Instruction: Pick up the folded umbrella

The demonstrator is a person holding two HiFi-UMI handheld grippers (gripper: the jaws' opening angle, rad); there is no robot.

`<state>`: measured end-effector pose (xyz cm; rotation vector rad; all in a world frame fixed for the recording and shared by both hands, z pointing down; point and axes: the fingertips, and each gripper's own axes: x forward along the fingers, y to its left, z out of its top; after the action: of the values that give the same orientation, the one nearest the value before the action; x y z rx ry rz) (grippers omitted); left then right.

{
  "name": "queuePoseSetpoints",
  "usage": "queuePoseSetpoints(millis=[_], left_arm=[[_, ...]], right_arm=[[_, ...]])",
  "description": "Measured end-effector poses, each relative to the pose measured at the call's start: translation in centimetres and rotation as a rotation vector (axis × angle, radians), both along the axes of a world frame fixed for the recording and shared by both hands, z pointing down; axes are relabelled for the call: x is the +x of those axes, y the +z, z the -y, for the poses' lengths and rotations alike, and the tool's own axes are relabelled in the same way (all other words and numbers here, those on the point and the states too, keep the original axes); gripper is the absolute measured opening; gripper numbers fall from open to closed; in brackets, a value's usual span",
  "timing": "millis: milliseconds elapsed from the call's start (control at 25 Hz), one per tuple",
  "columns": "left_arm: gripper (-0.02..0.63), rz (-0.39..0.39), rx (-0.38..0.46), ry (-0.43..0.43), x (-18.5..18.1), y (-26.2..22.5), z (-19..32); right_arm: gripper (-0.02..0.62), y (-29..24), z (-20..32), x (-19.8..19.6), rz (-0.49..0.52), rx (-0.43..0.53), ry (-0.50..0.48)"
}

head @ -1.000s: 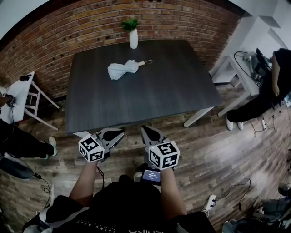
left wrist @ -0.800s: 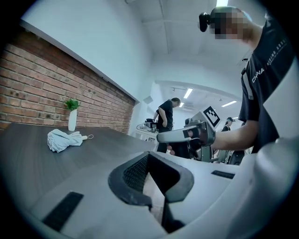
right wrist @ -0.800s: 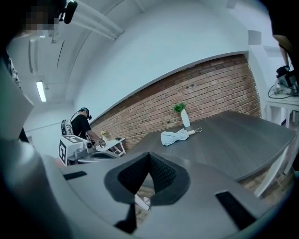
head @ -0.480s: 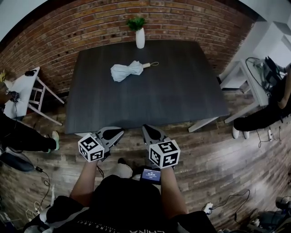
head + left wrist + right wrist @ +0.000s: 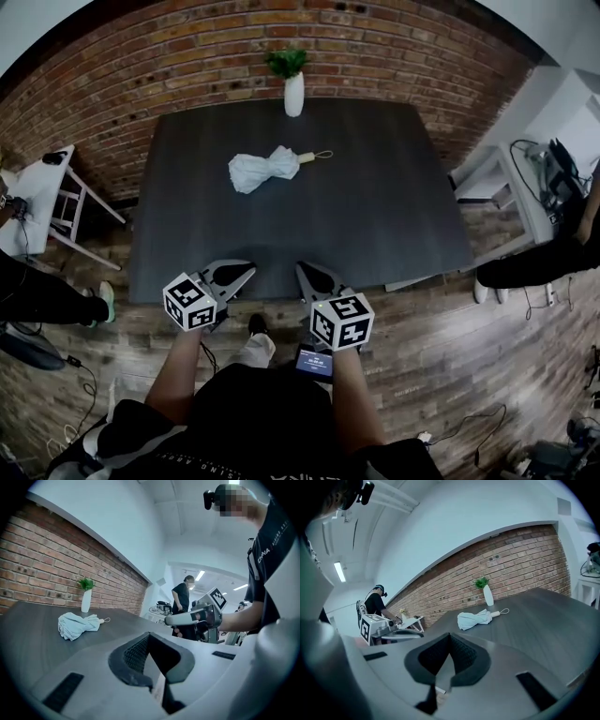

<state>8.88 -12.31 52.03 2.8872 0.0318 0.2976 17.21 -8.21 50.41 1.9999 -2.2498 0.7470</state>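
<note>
While the table (image 5: 394, 216) spreads ahead of them, the left claw (image 5: 246, 272) and right claw (image 5: 306, 271) hang side by side at its near edge, each with jaws pressed together and empty. Well ahead of both claws, the folded umbrella (image 5: 265, 169) lies on the tabletop, apart from either. Farther ahead still stands a white vase (image 5: 294, 94) with a green sprig.

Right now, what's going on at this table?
A person stands at the near edge of a dark table, holding a left gripper and a right gripper, both shut and empty. The folded umbrella lies untouched farther across the table, near a white vase with a plant by the brick wall. Nothing has been picked up yet.
</note>
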Motion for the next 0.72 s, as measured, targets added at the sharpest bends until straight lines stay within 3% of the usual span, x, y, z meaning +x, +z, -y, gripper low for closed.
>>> queuePoseSetpoints(millis=[400,720], left_arm=[[0.002,-0.012,0.026,0.081,3.2,-0.9,8.6],[0.002,0.003,0.025,0.141,3.7,0.2,11.5]], right_arm=[[0.009,-0.6,9.2,2.4,-0.002,0.001,0.035],[0.009,0.9,11.7,2.2,-0.001,-0.032,0.077]])
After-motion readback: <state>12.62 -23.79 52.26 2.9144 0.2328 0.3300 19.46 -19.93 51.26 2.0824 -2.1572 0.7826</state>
